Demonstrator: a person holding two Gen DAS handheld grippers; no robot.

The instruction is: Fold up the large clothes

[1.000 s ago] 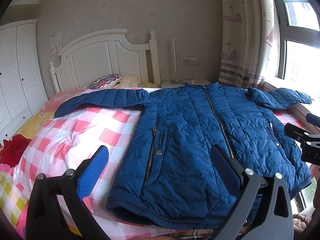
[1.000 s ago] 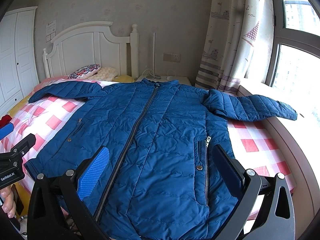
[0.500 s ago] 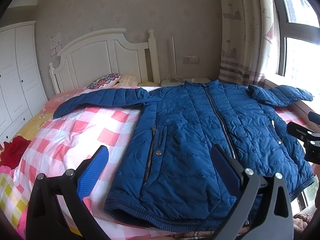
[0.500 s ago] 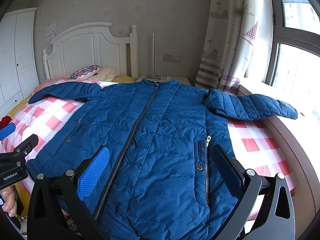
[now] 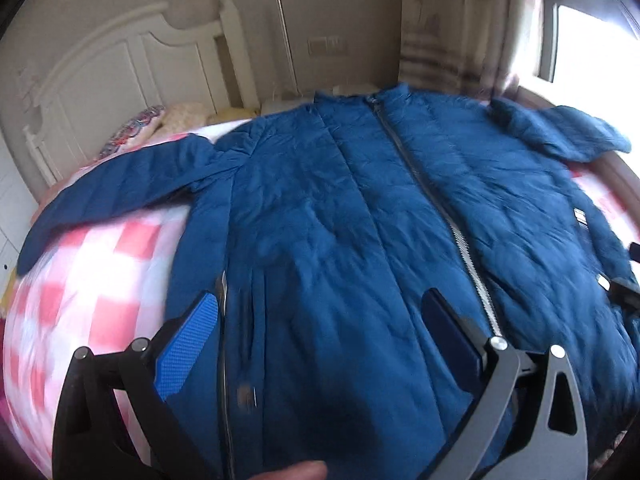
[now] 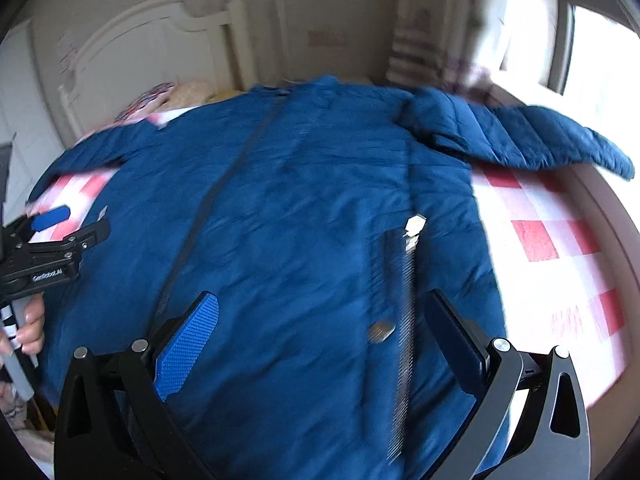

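A large blue quilted jacket (image 5: 340, 220) lies flat, zipped, front up on the bed, both sleeves spread out; it also fills the right wrist view (image 6: 304, 216). My left gripper (image 5: 320, 328) is open and empty, just above the jacket's lower left panel by the pocket zip. My right gripper (image 6: 320, 328) is open and empty, above the lower right panel near the pocket zip (image 6: 406, 300). The left gripper also shows at the left edge of the right wrist view (image 6: 60, 240). Both views are motion-blurred.
The bed has a pink and white checked cover (image 5: 100, 276) and a white headboard (image 5: 132, 64) with pillows (image 5: 136, 132). A curtain (image 5: 460, 40) and window (image 5: 592, 40) stand on the right, with a sill (image 6: 592, 216) along the bed.
Both grippers have moved forward and down towards the jacket, so it looms larger. The left gripper has shifted right, over the jacket. Jaws stay open.
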